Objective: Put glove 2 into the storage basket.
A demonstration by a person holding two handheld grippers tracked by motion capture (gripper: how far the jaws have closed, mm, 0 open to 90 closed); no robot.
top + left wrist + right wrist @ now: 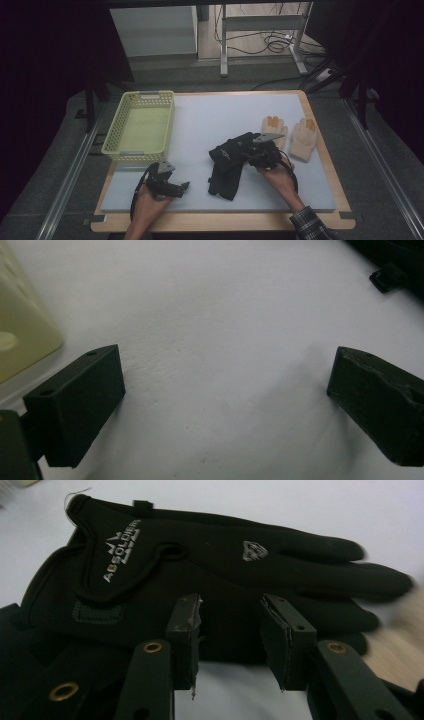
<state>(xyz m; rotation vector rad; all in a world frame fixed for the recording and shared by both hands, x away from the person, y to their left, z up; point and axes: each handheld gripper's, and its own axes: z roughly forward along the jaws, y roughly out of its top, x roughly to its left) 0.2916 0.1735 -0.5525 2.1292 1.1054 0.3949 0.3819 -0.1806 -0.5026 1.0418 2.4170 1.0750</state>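
Looking at the table, we see the black gloves (227,162) lying at the mat's centre, the tan gloves (292,136) at 2 o'clock, the yellow basket (139,125) at 10 o'clock holding nothing. Our right gripper (231,640) is half open over one black glove, gripping nothing; our left gripper (225,400) stands wide open. All sorting remains.

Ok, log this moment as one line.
left claw: open, idle over mat | right claw: open, at black glove edge, no grip | basket: holds nothing | tan gloves: on mat
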